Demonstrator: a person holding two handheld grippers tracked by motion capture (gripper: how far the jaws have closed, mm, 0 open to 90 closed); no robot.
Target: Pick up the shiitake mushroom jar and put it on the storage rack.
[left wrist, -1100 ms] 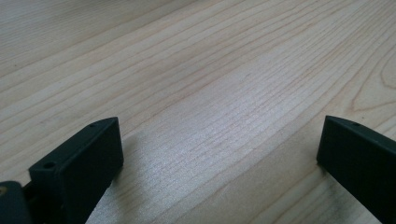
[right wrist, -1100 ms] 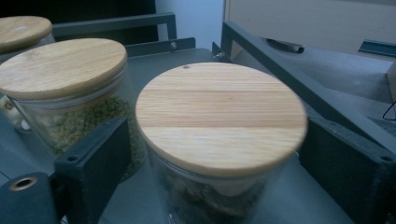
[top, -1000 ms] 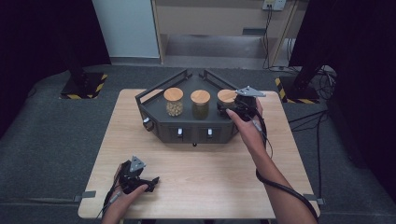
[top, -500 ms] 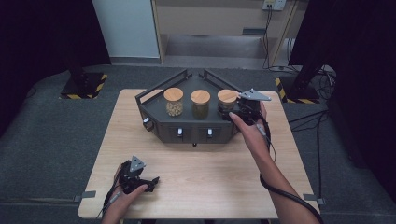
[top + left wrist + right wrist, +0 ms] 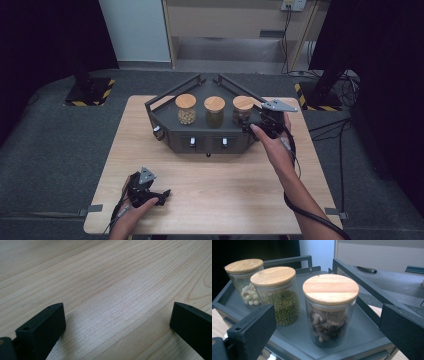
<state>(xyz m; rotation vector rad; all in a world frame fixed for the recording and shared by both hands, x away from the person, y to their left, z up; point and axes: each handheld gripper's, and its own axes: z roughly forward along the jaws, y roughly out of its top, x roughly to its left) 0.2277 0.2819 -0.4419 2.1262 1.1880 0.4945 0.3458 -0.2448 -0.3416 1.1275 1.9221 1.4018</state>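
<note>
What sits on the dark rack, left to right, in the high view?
Jar of pale beans → jar of green beans → jar of brown pieces → right claw, open, beside that last jar.

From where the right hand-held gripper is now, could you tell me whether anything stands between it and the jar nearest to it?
Nothing visible does. The right hand-held gripper, its jaws just opened wide and empty, faces the nearest jar across bare tray floor. The green-bean jar stands off to one side, apart.
</note>
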